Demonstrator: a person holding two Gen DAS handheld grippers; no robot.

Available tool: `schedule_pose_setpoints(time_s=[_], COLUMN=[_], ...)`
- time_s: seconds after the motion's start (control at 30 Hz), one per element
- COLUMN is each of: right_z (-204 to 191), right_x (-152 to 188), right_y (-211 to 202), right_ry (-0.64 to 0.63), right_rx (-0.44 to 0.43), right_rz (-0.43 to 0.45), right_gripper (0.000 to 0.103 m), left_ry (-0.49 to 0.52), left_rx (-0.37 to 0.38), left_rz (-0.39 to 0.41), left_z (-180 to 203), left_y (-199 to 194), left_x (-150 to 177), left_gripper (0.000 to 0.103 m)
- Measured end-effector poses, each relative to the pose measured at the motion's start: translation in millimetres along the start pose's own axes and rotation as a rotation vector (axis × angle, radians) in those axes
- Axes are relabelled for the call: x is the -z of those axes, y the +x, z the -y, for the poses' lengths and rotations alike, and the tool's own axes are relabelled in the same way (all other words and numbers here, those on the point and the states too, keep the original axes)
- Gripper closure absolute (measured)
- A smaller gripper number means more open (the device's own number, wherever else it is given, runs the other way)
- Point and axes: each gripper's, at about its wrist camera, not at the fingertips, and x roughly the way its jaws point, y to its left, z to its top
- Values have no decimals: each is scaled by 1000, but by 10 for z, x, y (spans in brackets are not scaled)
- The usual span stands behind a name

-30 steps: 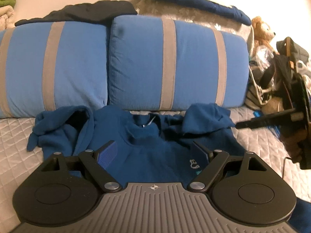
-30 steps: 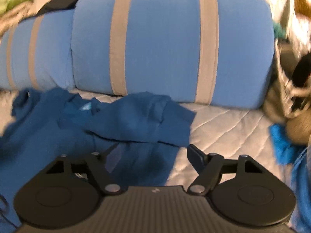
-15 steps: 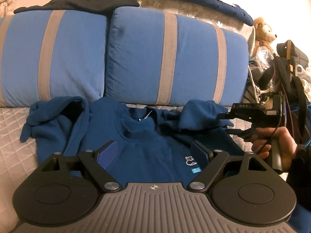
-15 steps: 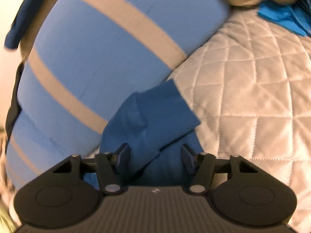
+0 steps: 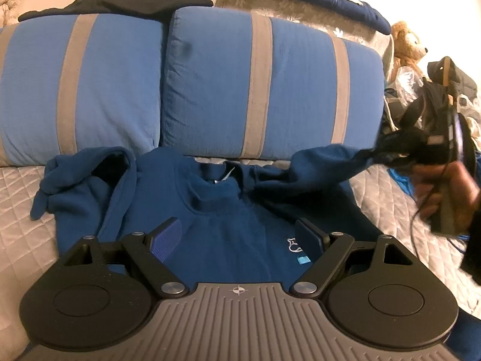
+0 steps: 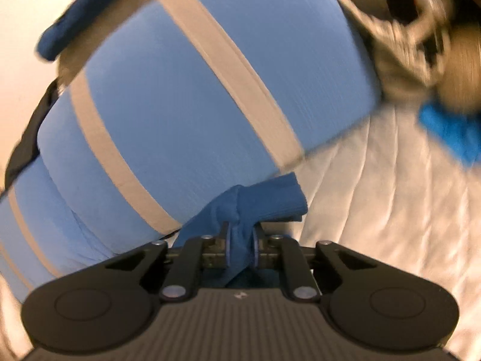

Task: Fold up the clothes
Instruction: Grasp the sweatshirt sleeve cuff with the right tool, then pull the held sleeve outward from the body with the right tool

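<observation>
A dark blue sweatshirt (image 5: pixel 228 228) lies face up on the quilted bed, collar toward the pillows. Its left sleeve (image 5: pixel 75 180) is bunched at the left. My left gripper (image 5: pixel 239 236) is open and empty, hovering over the chest near the small white logo (image 5: pixel 293 245). My right gripper (image 6: pixel 240 246) is shut on the cuff of the right sleeve (image 6: pixel 264 201). In the left wrist view the right gripper (image 5: pixel 390 150) holds that sleeve (image 5: pixel 324 165) stretched out to the right, lifted off the bed.
Two blue pillows with grey stripes (image 5: pixel 264 90) stand behind the sweatshirt. Dark clothes (image 5: pixel 120 0) lie on top of them. A teddy bear (image 5: pixel 407 42), bags and clutter (image 5: pixel 436 90) fill the right side. The grey quilt (image 6: pixel 375 210) stretches to the right.
My right gripper closed on the right sleeve's cuff and pulled it out to the right. The left gripper stayed open over the chest, moving little.
</observation>
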Motion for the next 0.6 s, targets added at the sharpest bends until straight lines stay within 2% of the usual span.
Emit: schedule_pose_setpoints(time_s=[0.3, 0.6], right_z=[-293, -90], right_x=[-435, -702], right_y=[-614, -1090], right_ry=[-292, -408], right_rx=[107, 261], right_rz=[89, 139], right_gripper=[92, 93], left_ry=[-2, 21], left_rx=[-6, -14], left_rz=[10, 16], left_z=[-1, 20], left_y=[-30, -40], left_x=[5, 13], left_gripper=[20, 20])
